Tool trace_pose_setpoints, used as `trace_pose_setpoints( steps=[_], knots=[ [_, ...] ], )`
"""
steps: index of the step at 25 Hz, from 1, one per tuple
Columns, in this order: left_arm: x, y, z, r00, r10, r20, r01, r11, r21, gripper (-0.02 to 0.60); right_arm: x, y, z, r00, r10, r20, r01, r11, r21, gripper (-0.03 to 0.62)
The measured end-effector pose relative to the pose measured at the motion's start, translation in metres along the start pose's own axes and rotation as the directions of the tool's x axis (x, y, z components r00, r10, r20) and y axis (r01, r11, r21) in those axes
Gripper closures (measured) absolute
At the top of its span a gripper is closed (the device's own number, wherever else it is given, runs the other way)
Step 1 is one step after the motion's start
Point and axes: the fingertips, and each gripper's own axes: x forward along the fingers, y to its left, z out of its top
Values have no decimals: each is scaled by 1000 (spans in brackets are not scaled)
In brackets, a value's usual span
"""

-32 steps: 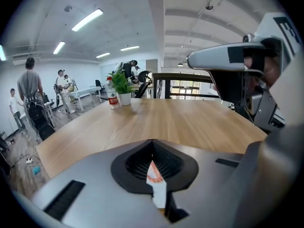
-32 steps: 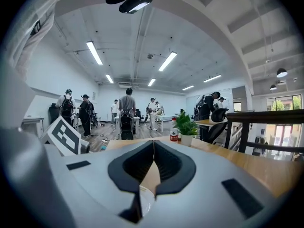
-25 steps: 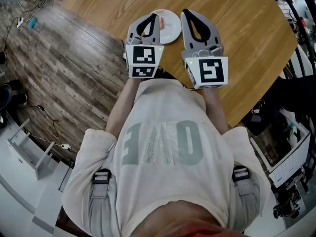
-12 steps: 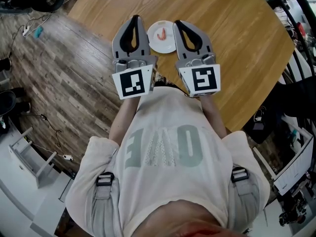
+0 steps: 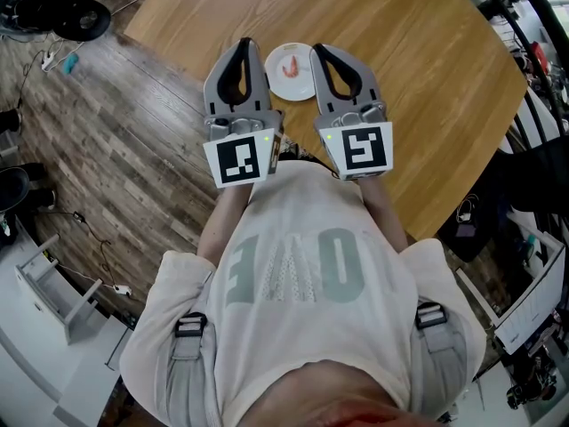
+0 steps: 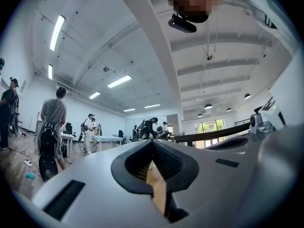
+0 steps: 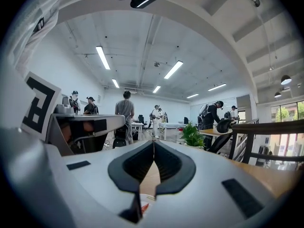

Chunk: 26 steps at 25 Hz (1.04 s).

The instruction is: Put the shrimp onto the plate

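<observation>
A small white plate rests on the round wooden table near its front edge, and an orange-pink shrimp lies on it. My left gripper hovers just left of the plate, jaws shut with nothing between them. My right gripper is just right of the plate, also shut and empty. In the right gripper view the jaws meet at their tips, with a bit of the plate and shrimp showing below them. In the left gripper view the tips meet over bare wood.
The table edge runs just under both grippers; wood-plank floor lies to the left. Cables and dark gear sit on the floor at far left. Chairs and equipment crowd the right side. Several people stand in the room beyond.
Both grippers have drawn back from the plate and spread to either side. The left gripper, which was over the plate's left edge, now sits beside it. The shrimp stays on the plate.
</observation>
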Motion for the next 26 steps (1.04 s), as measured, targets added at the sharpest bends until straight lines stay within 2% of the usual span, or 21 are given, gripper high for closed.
trace_pose_setpoints(
  steps=[26],
  knots=[
    [0,-7,-6,1000,-25,-15,24,999,-24,572,-3,5,-6,1000,4,-27,-5,999,-35,574]
  ],
)
